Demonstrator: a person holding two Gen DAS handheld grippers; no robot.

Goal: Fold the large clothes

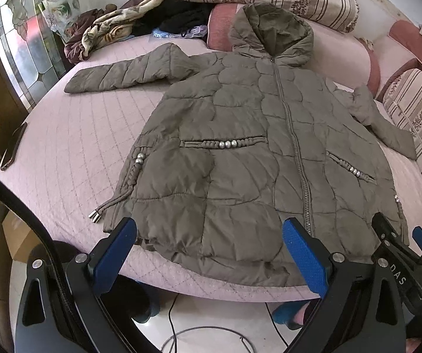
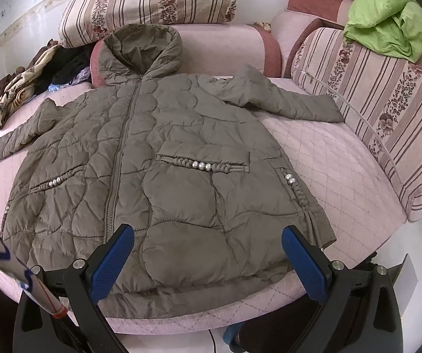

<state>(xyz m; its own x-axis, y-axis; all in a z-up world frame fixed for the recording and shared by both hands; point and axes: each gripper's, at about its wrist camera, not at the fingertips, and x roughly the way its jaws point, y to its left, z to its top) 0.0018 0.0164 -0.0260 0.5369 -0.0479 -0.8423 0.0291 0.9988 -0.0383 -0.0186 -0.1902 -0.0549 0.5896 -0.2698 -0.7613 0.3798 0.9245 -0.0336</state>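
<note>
Olive-brown quilted fabric fills the middle of both views: a long hooded puffer coat (image 1: 240, 147) lies face up and zipped on a round bed with a pale pink quilted cover (image 1: 72, 147), its hood resting against a pink bolster at the far side and its hem reaching the near edge.

At the far left of the bed, a dark phone-like slab (image 1: 13, 147) sits near the rim, and behind it a heap of brown, cream and black clothes (image 1: 116, 26) is piled. The coat's sleeve on that side stretches out flat toward the heap.

The left gripper (image 1: 209, 253), with blue-padded fingers, hovers over the hem with its jaws spread wide and nothing between them. The right gripper (image 2: 208, 260) is likewise wide apart and empty, above the hem on the other side of the zipper.

Further right, the coat's other sleeve (image 2: 287, 100) angles out toward a striped floral cushion (image 2: 387, 123), on top of which a bright green garment (image 2: 390, 26) is crumpled.
</note>
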